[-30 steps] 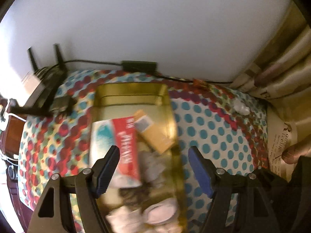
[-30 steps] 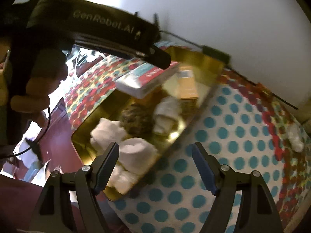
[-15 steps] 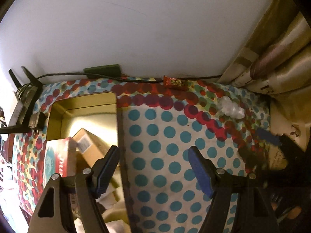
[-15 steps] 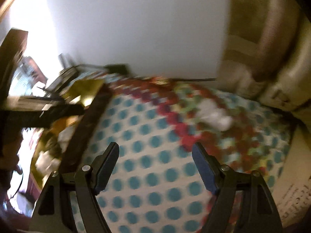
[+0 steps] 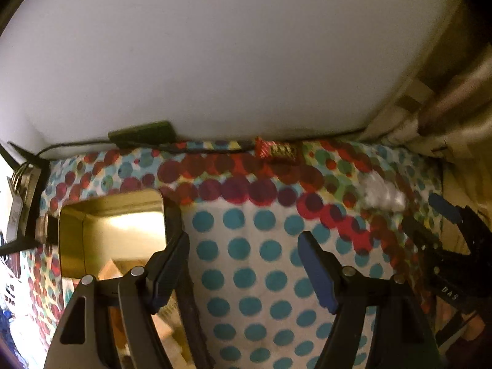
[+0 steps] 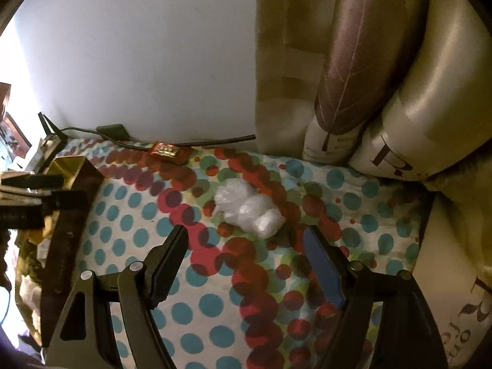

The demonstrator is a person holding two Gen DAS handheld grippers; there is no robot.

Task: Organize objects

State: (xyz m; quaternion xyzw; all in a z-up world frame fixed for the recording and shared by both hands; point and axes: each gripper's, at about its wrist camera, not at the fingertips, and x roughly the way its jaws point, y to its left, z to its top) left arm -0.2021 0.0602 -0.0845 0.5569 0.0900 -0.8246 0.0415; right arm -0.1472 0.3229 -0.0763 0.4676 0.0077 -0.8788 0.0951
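Jaws wide and empty on right gripper (image 6: 243, 264), just short of soft, light, crinkly plastic bag (image 6: 249, 212); best pinched gently across the puffy middle.

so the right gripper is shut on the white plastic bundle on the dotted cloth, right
Not quite. The right gripper is open and empty; the white plastic bundle lies on the dotted cloth just beyond its fingertips, untouched. The right wrist view shows this.
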